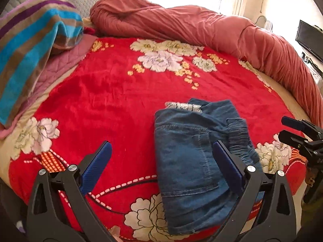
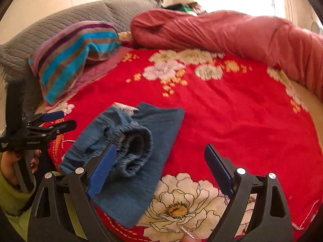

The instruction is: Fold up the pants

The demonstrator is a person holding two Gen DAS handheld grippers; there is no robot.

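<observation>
Blue denim pants [image 1: 191, 153] lie folded into a compact bundle on the red floral blanket [image 1: 113, 100], back pocket up, elastic waistband at the right. My left gripper [image 1: 161, 147] is open and empty, hovering above the bundle's left half. In the right wrist view the pants [image 2: 131, 147] lie low and left with the gathered waistband on top. My right gripper [image 2: 159, 151] is open and empty, its left finger over the waistband. The right gripper also shows at the right edge of the left wrist view [image 1: 298, 133], and the left gripper at the left edge of the right wrist view [image 2: 54, 123].
A rolled red-pink duvet [image 1: 201, 26] runs along the far and right side of the bed. A striped blue, brown and purple towel [image 1: 34, 46] lies over a pink quilt at the left. A grey quilted headboard cushion [image 2: 60, 24] is behind. A dark screen [image 1: 308, 38] stands at the far right.
</observation>
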